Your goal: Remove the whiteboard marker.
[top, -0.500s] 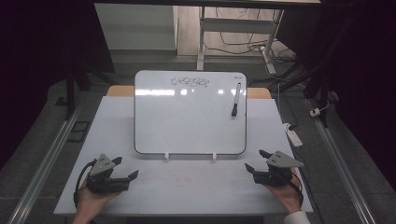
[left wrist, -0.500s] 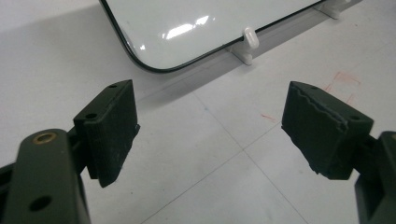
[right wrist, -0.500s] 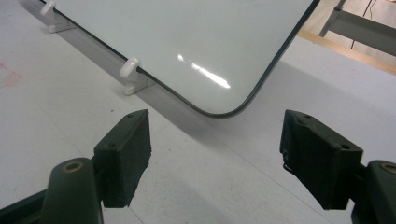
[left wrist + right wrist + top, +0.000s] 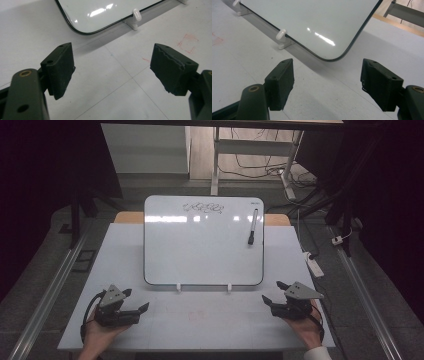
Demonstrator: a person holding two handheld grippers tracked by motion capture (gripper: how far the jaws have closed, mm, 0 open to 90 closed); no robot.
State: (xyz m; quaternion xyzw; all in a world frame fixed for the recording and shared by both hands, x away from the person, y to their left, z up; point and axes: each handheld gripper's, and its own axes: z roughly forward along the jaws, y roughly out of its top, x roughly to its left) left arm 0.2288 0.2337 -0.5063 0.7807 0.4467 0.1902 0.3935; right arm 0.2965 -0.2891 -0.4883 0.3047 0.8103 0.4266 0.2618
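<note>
Looks like start position: your left gripper [image 4: 131, 306] and right gripper [image 4: 274, 296] both spread, empty, low in frame. Whiteboard [image 4: 200, 245] centre, marker [image 4: 253, 227] stuck upper right. Next move probably: reach right gripper up, line jaws across marker.

The high view looks down from above; both gripper views sit low, sharing the whiteboard's [image 4: 203, 242] lower edge.

floor [image 4: 35, 265]: grey, dim | desk frame [image 4: 216, 157]: white, behind table | cables [image 4: 260, 165]: on floor
</note>
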